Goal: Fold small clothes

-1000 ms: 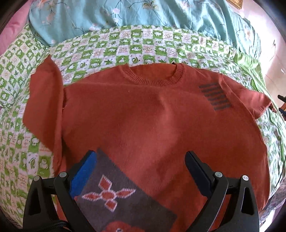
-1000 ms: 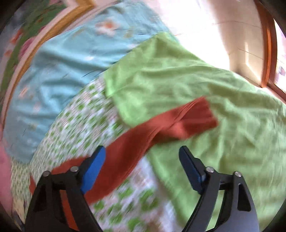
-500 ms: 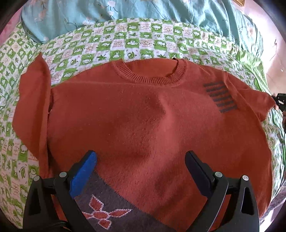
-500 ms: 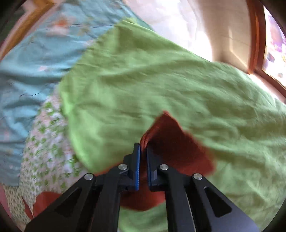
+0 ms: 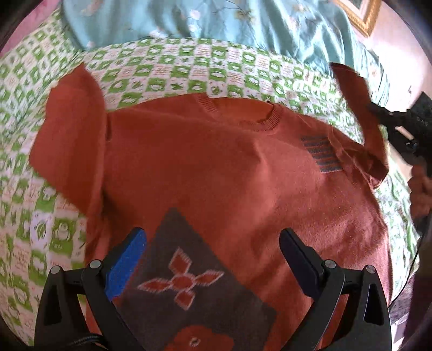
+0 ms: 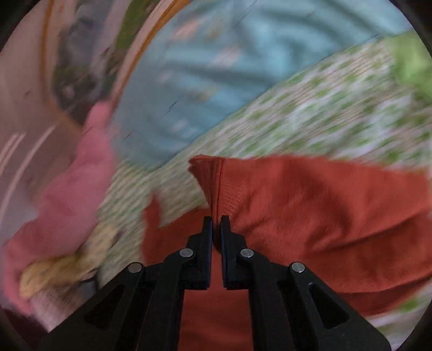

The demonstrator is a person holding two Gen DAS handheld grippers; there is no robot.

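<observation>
Green-and-white checked bedding (image 5: 189, 73) covers the bed where the folding goes on, and everything lies on it.

Nearest, the left gripper (image 5: 213, 248) hangs over the lower part of a rust-orange knitted sweater (image 5: 216, 167), its jaws standing wide apart and gripping nothing. Between them, just under the tips, lies a dark grey patch (image 5: 194, 283) knitted into the sweater, with an orange four-petal motif on it. Beyond the jaws the sweater's body spreads flat, front up. Its ribbed neckline (image 5: 243, 113) lies at the far edge, and a small block of grey stripes (image 5: 321, 154) sits on the chest, ahead and to the right of the jaws. Off to the left of the jaws, one short sleeve (image 5: 70, 140) lies flat on the bedding.

Far to the right, the other sleeve (image 5: 356, 108) is lifted off the bed. The right gripper (image 6: 216, 229) has its jaws closed on that sleeve's ribbed cuff (image 6: 210, 178), which stands up just ahead of the tips, the rest of the cloth trailing to the right of them. A hand (image 5: 421, 194) shows behind it at the right edge of the left wrist view.

Past the sweater, at the head of the bed, lies a turquoise flowered quilt (image 5: 189, 19). Pink cloth (image 6: 70, 189) lies blurred to the left of the right jaws.
</observation>
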